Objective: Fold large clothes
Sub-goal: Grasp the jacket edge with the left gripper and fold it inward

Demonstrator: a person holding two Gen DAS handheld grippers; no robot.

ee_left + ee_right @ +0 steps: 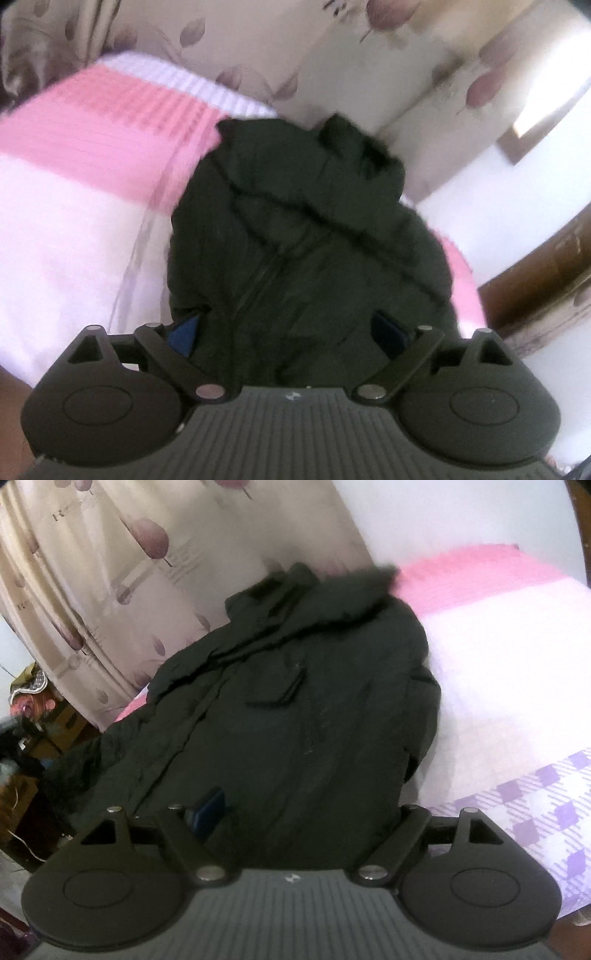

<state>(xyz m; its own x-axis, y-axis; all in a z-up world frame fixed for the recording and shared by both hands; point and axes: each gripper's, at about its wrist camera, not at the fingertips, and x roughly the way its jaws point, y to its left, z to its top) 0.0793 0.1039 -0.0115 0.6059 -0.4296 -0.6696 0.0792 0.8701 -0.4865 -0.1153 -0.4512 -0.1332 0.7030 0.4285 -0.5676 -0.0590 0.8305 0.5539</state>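
Bed (498, 672) with pink-and-white cover, leaf-print curtain (351, 66) behind. Black hooded jacket (295, 709) lies spread on the bed, front up. Left gripper (286, 332) and right gripper (306, 812) both spread wide above its hem, grasping nothing.

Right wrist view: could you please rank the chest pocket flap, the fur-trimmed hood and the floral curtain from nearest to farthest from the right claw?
1. The chest pocket flap, mid-coat on the dark coat lying ahead of the right claw.
2. The fur-trimmed hood, at the coat's far end, beside the pink blanket.
3. The floral curtain, behind the bed, upper left.
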